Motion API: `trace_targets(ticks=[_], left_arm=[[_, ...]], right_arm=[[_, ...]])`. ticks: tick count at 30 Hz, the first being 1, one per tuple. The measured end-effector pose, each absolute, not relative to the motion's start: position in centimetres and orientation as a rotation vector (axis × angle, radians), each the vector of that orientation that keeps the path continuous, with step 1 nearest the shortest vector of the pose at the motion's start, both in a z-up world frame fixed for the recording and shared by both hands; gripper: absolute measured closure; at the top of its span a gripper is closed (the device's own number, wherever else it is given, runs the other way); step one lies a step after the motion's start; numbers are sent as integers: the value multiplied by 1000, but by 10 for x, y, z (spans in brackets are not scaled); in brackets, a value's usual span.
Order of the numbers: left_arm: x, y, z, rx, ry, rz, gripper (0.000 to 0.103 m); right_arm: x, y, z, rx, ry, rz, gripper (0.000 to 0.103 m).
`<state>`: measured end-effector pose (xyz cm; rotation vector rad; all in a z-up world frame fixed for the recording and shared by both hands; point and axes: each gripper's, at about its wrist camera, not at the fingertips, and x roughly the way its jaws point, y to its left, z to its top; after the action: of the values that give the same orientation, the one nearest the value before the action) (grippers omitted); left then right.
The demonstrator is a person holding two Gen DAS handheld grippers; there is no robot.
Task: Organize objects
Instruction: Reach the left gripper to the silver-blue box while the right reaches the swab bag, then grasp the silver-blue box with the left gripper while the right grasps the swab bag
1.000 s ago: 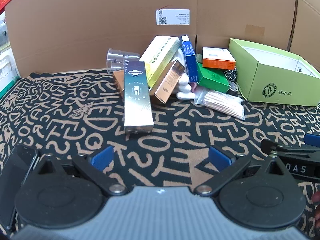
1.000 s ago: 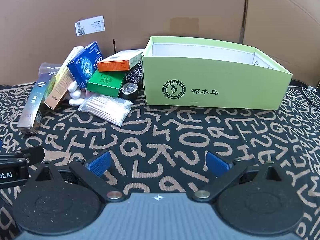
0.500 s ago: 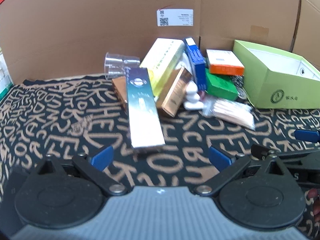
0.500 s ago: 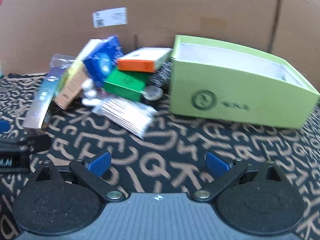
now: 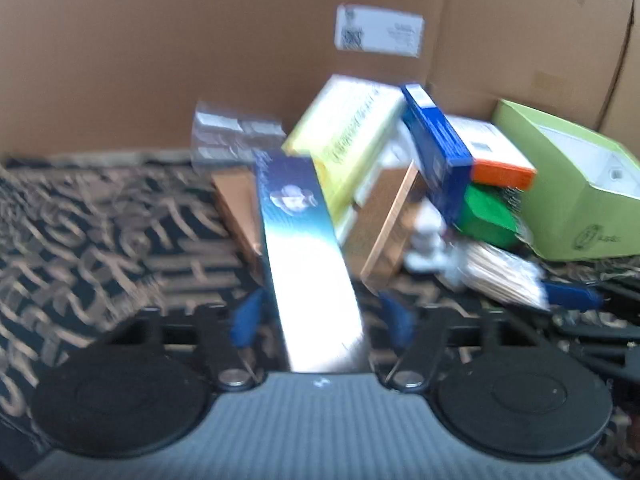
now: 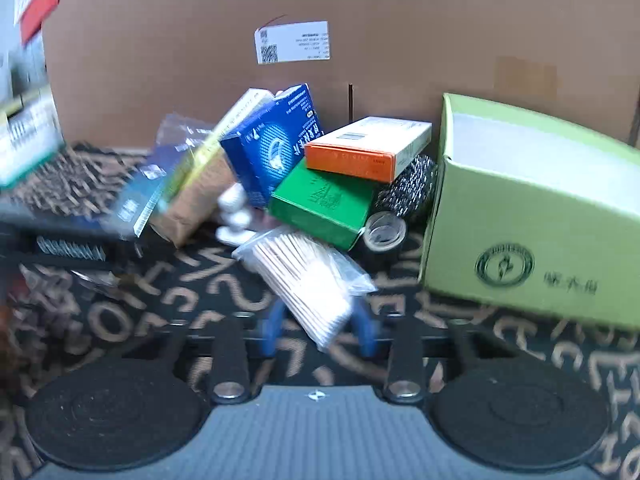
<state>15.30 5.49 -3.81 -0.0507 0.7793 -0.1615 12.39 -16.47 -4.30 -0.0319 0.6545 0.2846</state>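
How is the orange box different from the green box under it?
The orange box is orange and white and rests on top; the green box is all green and lies beneath, tilted down toward the mat. The orange box touches no mat; the green one does. Both are flat closed cartons.

long silver-blue box (image 5: 308,264) | tilted against pile | swab bag (image 6: 308,284) | apparently flat

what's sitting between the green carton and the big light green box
In the right wrist view, a roll of clear tape and a dark speckled scrubber.
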Motion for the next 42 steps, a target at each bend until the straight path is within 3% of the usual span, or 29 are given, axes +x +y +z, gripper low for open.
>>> trace_targets(ticks=[5,6,7,8,9,10,15,18,19,20,23,27,42], left_arm=[[150,58,-37,-69,770,-184,52],[150,58,-37,-74,771,-177,50],[151,58,-38,-83,766,-168,41],[151,59,-37,-87,759,-163,32],[150,59,-35,-91,740,-159,31],[148,59,-33,-88,719,-153,31],[153,48,-32,-42,725,-152,32],[156,49,-38,-42,746,-146,37],[157,50,-39,-59,752,-162,43],[156,51,-39,-62,750,-163,48],[153,53,-39,-50,741,-156,54],[150,58,-37,-73,737,-158,57],[89,47,20,-129,596,-246,61]], right_arm=[[110,-155,-43,-32,623,378,72],[111,-155,-45,-37,608,368,71],[113,-156,-45,-43,593,359,69],[113,-158,-44,-40,583,350,58],[116,-160,-44,-23,577,345,41],[120,-163,-45,-3,575,343,36],[136,-160,-43,-40,589,322,35],[141,-151,-44,-118,566,334,34],[143,-149,-47,-133,571,337,34],[145,-148,-51,-137,588,338,36],[139,-149,-49,-121,591,348,66],[124,-142,-48,-155,576,375,76],[79,-173,-11,0,368,387,80]])
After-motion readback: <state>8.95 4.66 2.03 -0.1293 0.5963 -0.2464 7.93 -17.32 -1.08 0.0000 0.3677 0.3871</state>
